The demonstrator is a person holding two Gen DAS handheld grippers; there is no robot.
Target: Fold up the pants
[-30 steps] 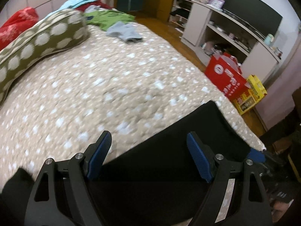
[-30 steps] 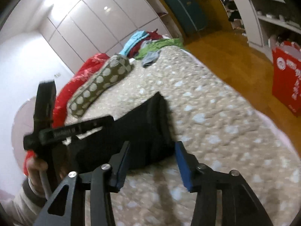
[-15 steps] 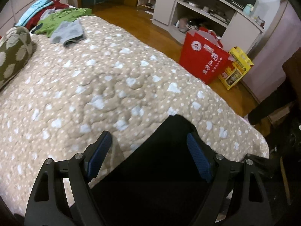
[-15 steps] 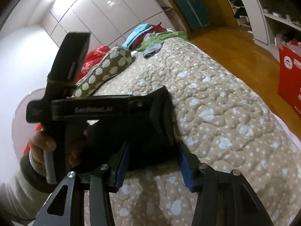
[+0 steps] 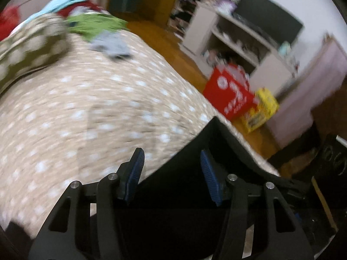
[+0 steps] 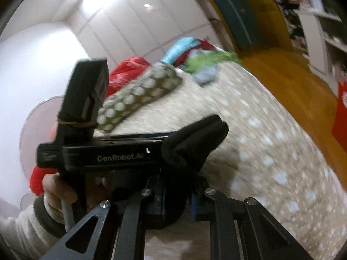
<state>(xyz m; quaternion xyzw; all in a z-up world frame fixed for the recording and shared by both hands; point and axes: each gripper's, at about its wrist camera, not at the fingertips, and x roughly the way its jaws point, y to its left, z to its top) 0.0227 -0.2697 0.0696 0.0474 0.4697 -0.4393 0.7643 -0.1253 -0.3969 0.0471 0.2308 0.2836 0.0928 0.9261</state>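
Observation:
The black pants (image 5: 195,173) lie folded on the dotted beige bedspread (image 5: 86,112) near the bed's front edge. My left gripper (image 5: 171,171) has its blue pads partly closed around the bulk of the pants, still with a gap. In the right wrist view the pants (image 6: 195,143) are bunched and lifted, and my right gripper (image 6: 175,199) is closed on the black cloth. The left gripper's black body (image 6: 97,151), held by a hand, sits just left of the bundle in the right wrist view.
A green dotted pillow (image 5: 28,49) and a pile of green, blue and red clothes (image 5: 95,26) lie at the bed's far end. A red bag (image 5: 229,95) and yellow box (image 5: 262,110) stand on the wooden floor by white shelves (image 5: 234,41).
My right gripper has closed on the pants and lifted them in a bunch. My left gripper's jaws have narrowed around the cloth, and both views have swung and blurred.

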